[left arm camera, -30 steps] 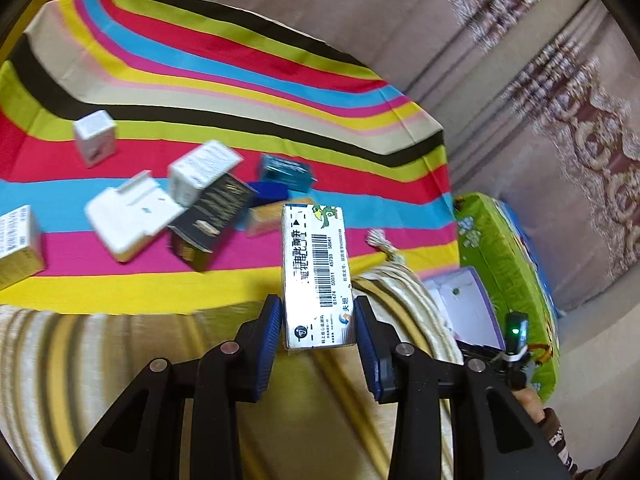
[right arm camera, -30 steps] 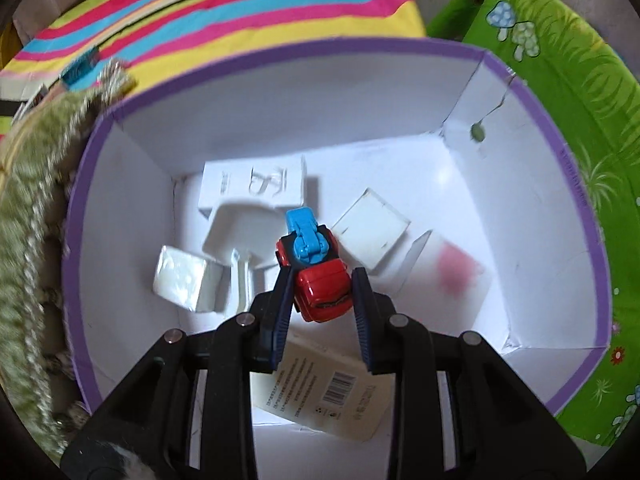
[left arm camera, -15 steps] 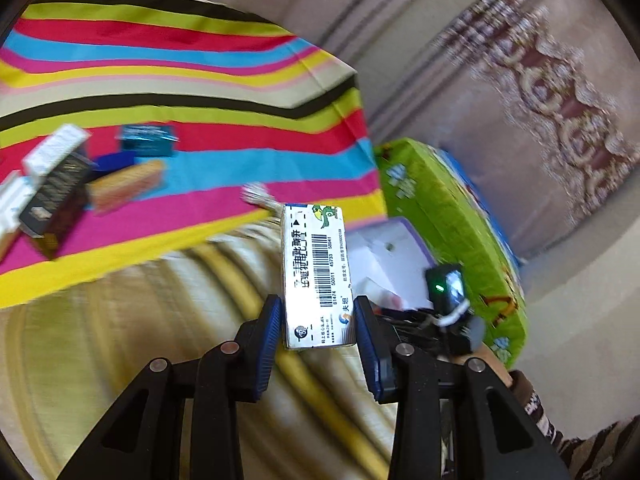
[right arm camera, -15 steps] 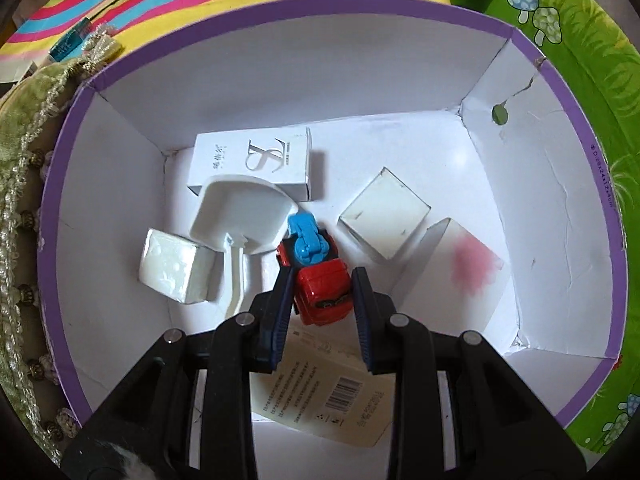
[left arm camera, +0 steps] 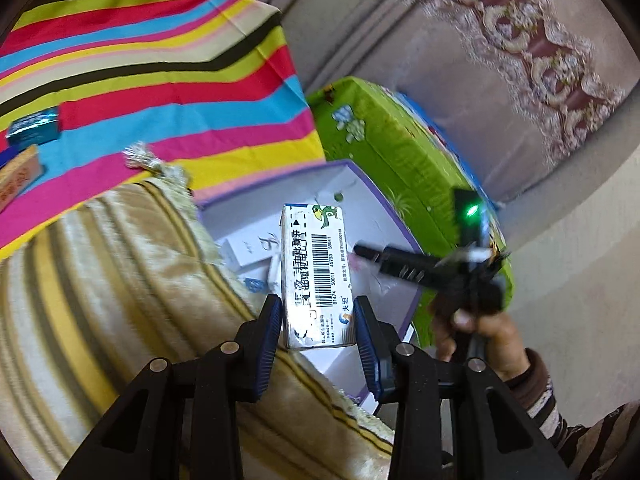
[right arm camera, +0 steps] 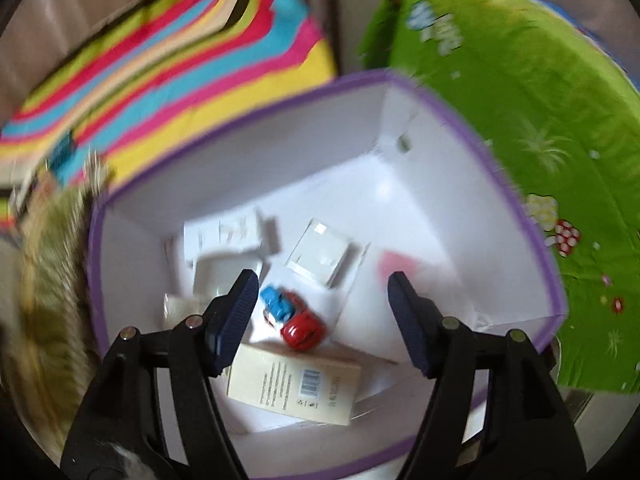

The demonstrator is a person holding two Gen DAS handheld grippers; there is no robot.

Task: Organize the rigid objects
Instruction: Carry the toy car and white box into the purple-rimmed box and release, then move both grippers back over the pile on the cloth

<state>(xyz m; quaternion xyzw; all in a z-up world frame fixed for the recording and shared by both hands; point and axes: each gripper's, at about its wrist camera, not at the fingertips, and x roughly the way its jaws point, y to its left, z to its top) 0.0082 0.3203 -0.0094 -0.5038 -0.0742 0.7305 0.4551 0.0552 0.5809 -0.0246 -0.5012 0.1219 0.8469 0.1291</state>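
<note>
My left gripper is shut on a white barcoded box with a green cartoon figure and holds it above the near side of the purple-rimmed white box. My right gripper is open and empty above that same box. A red and blue toy car lies on the box floor between the right jaws, apart from them. The right gripper also shows in the left wrist view, held by a hand.
Inside the box lie several white cartons, a clear square case and a cream barcoded carton. A striped cloth carries a teal box and an orange box. A green cushion flanks the box; a beige fringed cover lies left.
My right gripper opened, let go of the toy car and rose; the car now lies in the box. My left gripper swung right with the barcoded box to over the purple-rimmed box.
</note>
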